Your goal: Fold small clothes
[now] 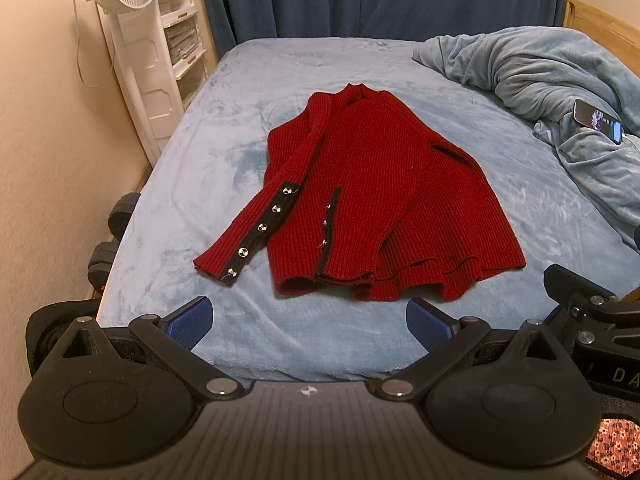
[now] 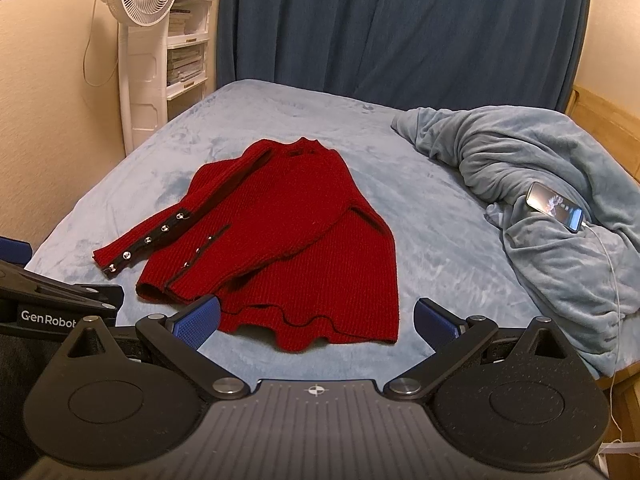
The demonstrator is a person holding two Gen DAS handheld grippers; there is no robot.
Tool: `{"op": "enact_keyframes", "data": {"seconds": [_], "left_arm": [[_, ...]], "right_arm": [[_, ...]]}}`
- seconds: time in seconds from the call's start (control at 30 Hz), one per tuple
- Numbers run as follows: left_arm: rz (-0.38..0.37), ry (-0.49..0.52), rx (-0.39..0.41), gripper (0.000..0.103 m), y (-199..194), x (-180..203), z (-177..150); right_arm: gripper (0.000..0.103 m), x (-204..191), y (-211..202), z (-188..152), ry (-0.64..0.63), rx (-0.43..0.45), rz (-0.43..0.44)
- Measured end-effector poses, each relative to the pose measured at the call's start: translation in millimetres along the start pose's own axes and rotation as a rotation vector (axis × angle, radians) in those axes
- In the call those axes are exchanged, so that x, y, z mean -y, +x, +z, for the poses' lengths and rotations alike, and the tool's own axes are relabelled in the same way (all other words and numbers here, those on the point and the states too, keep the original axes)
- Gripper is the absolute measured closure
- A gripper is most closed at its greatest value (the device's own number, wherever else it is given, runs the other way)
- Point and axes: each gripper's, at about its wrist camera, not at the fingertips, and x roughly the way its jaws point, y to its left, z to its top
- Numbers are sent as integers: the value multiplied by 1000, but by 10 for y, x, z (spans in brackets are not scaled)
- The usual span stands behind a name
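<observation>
Left hand-held gripper (image 1: 308,322) and right hand-held gripper (image 2: 318,322) level, fingers apart, empty, near sweater (image 1: 372,200) hem.

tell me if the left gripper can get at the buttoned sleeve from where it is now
Probably yes. The left gripper is open and hovers just short of the sweater; the buttoned sleeve lies flat on the bed ahead and slightly left, with nothing lying between.

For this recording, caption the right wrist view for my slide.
Open hand-held gripper hovers before a red sweater spread on the bed, phone on the blanket.
</observation>
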Motion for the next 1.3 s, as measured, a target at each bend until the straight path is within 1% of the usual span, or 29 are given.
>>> {"op": "enact_keyframes", "data": {"seconds": [0.7,0.8,0.87,0.93,1.0,1.07,1.13,1.2,1.3], "left_arm": [[-2,-3,-7,0,23,-24,-9],[-1,-28,-25,0,90,-109,-3],[17,-60,-40,0,162,-224,6],[39,-100,-59,0,254,-375,11],[73,-136,-87,0,364,-510,2],[107,-161,-127,0,491,-639,-11],[138,-175,-167,0,620,-740,-23],[163,-182,-201,0,741,-832,-9],[196,-185,-234,0,868,-903,22]], "right_arm": [[1,-17,22,-29,-3,-2,3],[1,-13,98,-45,-2,-10,15],[1,23,221,-46,-1,-29,31],[1,60,402,-49,-6,-44,25],[1,78,655,-53,-51,-40,-8],[1,49,987,-54,-149,-26,-49],[1,-30,1382,-65,-292,-8,-82],[1,-170,1841,-79,-452,-13,-109],[1,-406,2455,-103,-624,13,-100]]}}
